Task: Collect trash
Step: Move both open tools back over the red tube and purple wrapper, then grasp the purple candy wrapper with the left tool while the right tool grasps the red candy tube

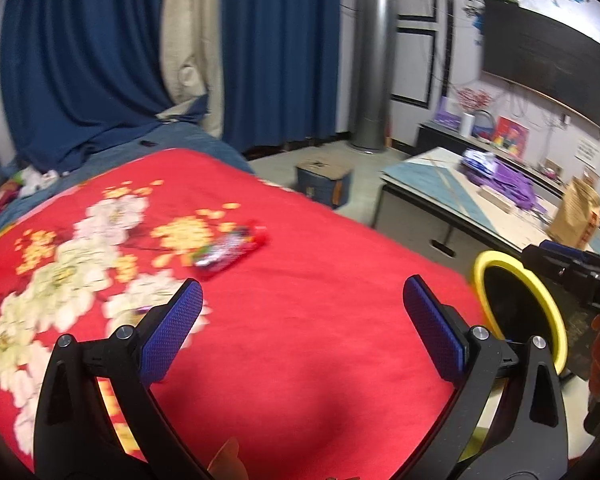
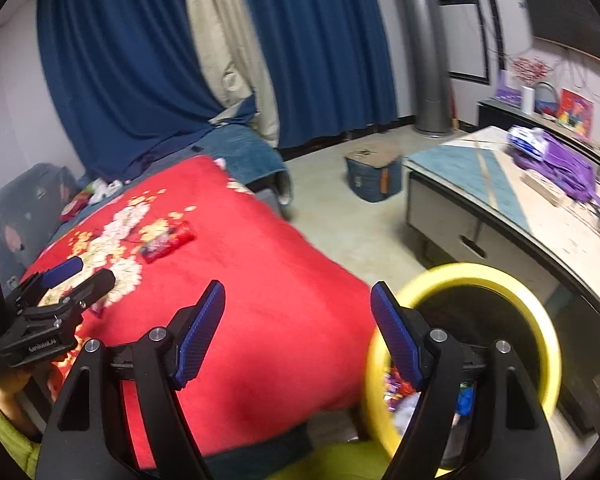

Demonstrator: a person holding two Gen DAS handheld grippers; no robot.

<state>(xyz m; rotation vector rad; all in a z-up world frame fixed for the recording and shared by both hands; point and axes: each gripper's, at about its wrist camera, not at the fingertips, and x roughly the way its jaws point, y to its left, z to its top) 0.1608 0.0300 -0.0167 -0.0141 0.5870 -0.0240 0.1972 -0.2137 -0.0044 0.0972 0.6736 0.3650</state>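
Observation:
A red snack wrapper [image 1: 232,250] lies on the red flowered blanket [image 1: 320,340], well ahead of my left gripper [image 1: 303,284], which is open with nothing between its blue pads. A yellow-rimmed bin [image 1: 496,259] stands past the blanket's right edge, and part of my right gripper [image 1: 556,258] shows above it. In the right wrist view my right gripper [image 2: 299,288] is open and empty over the blanket's edge, beside the bin [image 2: 472,272], which has several wrappers [image 2: 398,394] inside. The snack wrapper [image 2: 168,240] lies far left, beyond my left gripper [image 2: 84,274].
A low table [image 2: 460,168] with a purple bag [image 2: 556,164] stands to the right, close behind the bin. A blue stool [image 2: 374,178] sits on the floor between bed and table. Blue curtains [image 2: 120,60] hang behind. Small items [image 2: 104,190] lie at the blanket's far end.

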